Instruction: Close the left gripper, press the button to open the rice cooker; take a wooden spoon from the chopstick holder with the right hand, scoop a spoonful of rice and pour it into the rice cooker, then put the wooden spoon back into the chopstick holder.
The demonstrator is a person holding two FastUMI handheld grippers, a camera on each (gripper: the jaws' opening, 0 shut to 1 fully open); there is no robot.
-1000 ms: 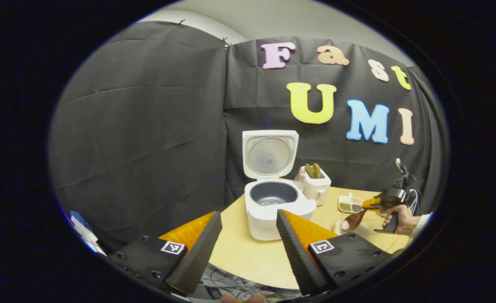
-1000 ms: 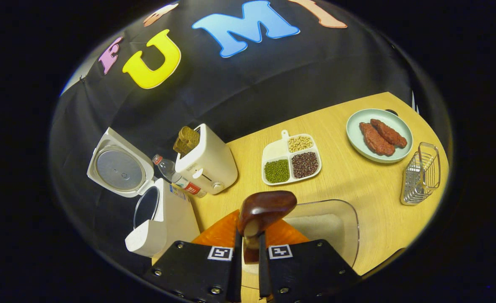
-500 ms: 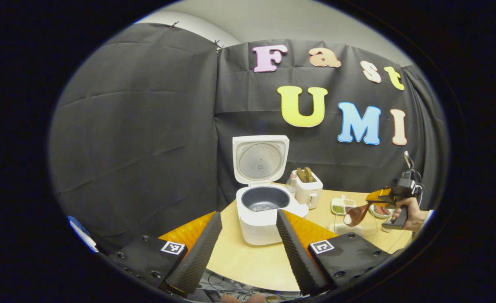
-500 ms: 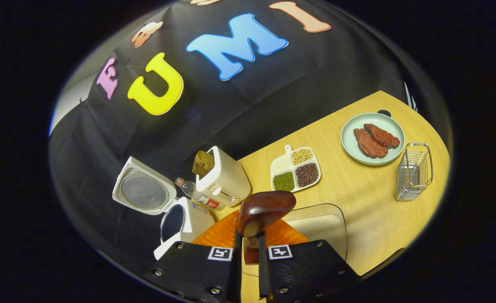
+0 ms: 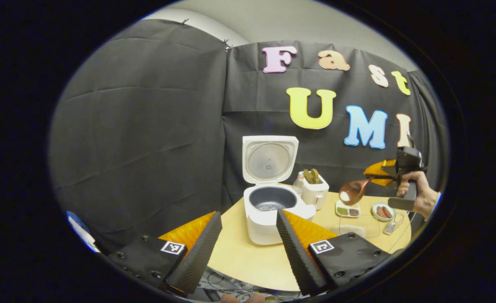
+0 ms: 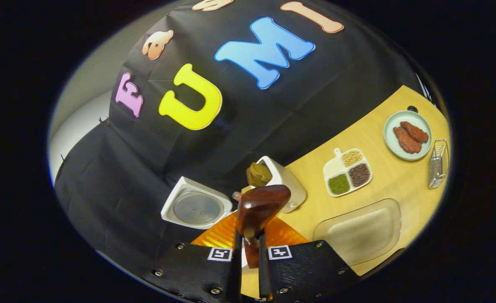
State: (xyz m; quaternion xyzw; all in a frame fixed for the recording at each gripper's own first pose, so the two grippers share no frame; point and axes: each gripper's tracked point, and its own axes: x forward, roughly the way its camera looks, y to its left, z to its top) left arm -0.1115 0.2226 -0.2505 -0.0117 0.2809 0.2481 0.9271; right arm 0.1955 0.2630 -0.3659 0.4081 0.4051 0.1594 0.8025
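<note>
Currently the right claw (image 6: 248,269) is clamped on the wooden spoon (image 6: 259,209) handle; the spoon's long axis runs forward along the fingers, bowl leading, held above the counter (image 5: 248,256) toward the open rice cooker (image 5: 269,210). Left claw (image 5: 248,248) fingers stand apart, holding nothing. No legible labels.

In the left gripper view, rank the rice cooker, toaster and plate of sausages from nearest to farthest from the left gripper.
1. Rice cooker, lid up, straight ahead between the open jaws of the left gripper.
2. Toaster, just behind the cooker, to its right.
3. Plate of sausages, far right side of the table.
</note>
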